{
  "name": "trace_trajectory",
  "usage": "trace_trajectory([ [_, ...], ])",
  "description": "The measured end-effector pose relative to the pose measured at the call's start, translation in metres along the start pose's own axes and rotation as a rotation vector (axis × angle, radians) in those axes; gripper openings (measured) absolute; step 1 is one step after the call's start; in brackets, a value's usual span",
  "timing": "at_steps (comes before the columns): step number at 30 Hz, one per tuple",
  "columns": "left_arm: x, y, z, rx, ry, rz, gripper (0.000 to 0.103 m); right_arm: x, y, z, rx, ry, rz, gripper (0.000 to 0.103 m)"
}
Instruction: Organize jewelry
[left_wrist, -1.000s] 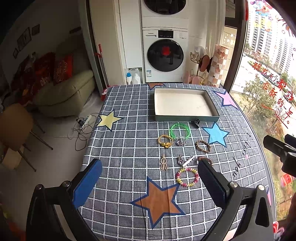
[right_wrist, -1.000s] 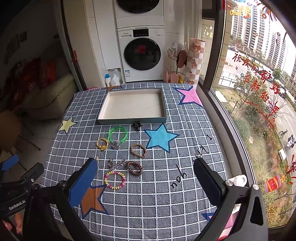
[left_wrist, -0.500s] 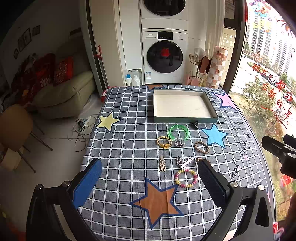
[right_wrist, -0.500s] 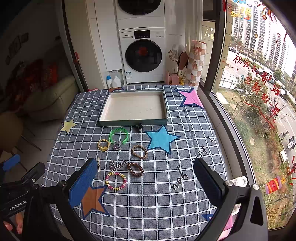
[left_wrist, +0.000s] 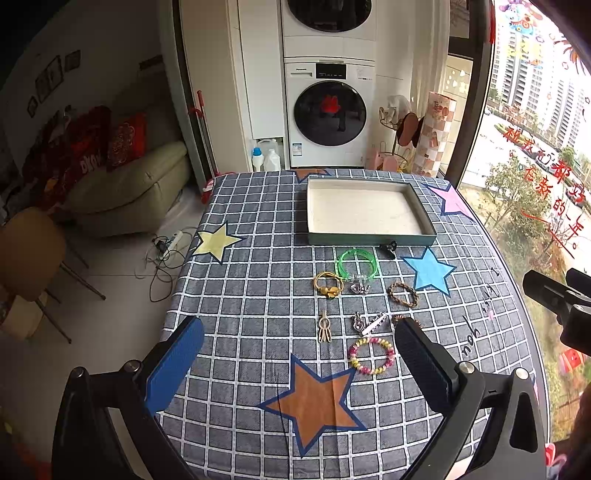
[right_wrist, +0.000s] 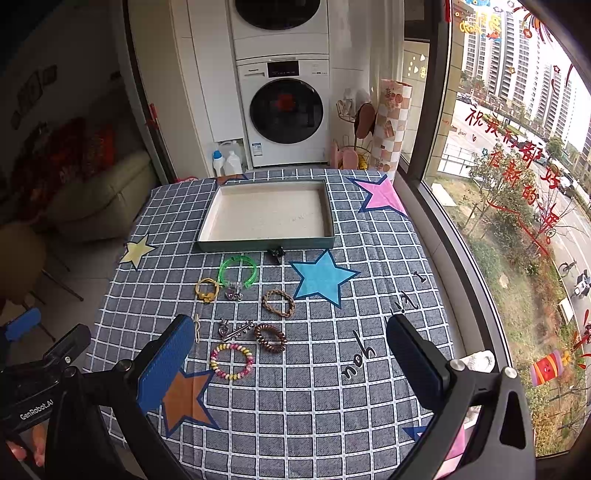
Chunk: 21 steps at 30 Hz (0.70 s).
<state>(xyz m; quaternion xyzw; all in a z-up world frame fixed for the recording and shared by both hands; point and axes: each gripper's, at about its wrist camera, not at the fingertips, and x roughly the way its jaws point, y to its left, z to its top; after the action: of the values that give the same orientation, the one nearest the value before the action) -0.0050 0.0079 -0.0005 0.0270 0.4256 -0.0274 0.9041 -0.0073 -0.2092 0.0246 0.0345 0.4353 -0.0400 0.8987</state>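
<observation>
1. Jewelry lies loose on the checked desk cloth (left_wrist: 240, 302), near side of the empty tray (left_wrist: 369, 240).
2. Green bangle (left_wrist: 357, 264) just before the tray; yellow hair tie (left_wrist: 328, 284) beside it, braided bracelet (left_wrist: 402, 294) to the right.
3. Beaded bracelet (left_wrist: 371, 355) nearest, brown coil tie (right_wrist: 270, 338) next to it.
4. Left tool (left_wrist: 295, 354) spread wide, holding nothing, above the desk.
5. Right tool (right_wrist: 291, 350) likewise spread, empty.
</observation>
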Motion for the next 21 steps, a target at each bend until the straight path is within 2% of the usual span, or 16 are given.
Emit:
trace_trajectory([
  [21,0.0016,-0.0016,0.0009,-0.002,0.004,-0.003,0.103,0.0015,0.0,-0.0004,0.001,0.004,0.004,0.103],
])
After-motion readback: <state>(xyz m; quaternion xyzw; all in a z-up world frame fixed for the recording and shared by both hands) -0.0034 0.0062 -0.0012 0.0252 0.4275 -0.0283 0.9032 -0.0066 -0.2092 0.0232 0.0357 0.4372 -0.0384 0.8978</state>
